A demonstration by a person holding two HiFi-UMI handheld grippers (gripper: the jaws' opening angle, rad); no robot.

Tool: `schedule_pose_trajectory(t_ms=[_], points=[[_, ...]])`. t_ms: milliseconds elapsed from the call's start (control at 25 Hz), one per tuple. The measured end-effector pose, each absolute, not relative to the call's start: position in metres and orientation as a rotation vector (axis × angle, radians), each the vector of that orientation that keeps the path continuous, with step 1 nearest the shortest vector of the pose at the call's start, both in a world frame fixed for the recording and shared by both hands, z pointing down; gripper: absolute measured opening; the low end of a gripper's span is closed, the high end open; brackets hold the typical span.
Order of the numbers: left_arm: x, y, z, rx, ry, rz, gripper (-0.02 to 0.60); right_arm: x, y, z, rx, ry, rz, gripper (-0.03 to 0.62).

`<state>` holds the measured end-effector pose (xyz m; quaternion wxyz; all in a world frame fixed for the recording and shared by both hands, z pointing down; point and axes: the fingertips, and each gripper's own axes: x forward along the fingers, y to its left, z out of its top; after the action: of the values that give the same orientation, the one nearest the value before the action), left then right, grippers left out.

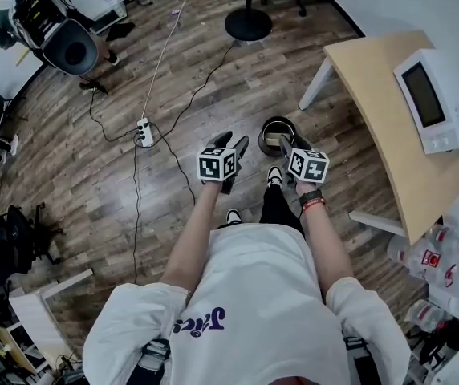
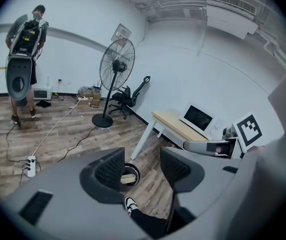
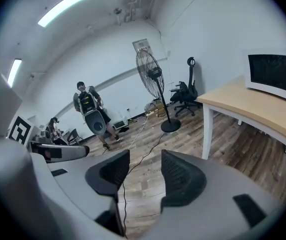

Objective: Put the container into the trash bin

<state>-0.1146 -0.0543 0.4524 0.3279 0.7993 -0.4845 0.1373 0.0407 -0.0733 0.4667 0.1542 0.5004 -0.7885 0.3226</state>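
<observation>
A round black trash bin (image 1: pixel 265 125) stands on the wood floor just ahead of the person's feet. A pale beige container (image 1: pixel 274 139) lies inside it. In the left gripper view the bin (image 2: pixel 133 171) shows between the jaws, far below, with the container (image 2: pixel 127 178) in it. My left gripper (image 1: pixel 231 144) hangs left of the bin and my right gripper (image 1: pixel 292 144) over its right rim. The left gripper (image 2: pixel 142 164) is open and holds nothing. The right gripper (image 3: pixel 144 166) is open too, with only floor and a cable behind its jaws.
A light wood table (image 1: pixel 382 119) with a white appliance (image 1: pixel 434 99) stands to the right. A fan base (image 1: pixel 248 24) sits ahead, and a power strip (image 1: pixel 144 131) with cables lies to the left. Another person carrying equipment (image 1: pixel 53 30) is at far left. The person's shoe (image 1: pixel 274 175) is below the bin.
</observation>
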Motion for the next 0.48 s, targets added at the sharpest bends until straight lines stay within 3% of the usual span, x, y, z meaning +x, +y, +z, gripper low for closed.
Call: schedule_pose_trajectory(t_ms=[480], points=[[-0.154,-0.034,0.377,2.241,-1.39,0.254,0.146,0.012,-0.051,0.394,1.525,-2.354,0.715,0.15]])
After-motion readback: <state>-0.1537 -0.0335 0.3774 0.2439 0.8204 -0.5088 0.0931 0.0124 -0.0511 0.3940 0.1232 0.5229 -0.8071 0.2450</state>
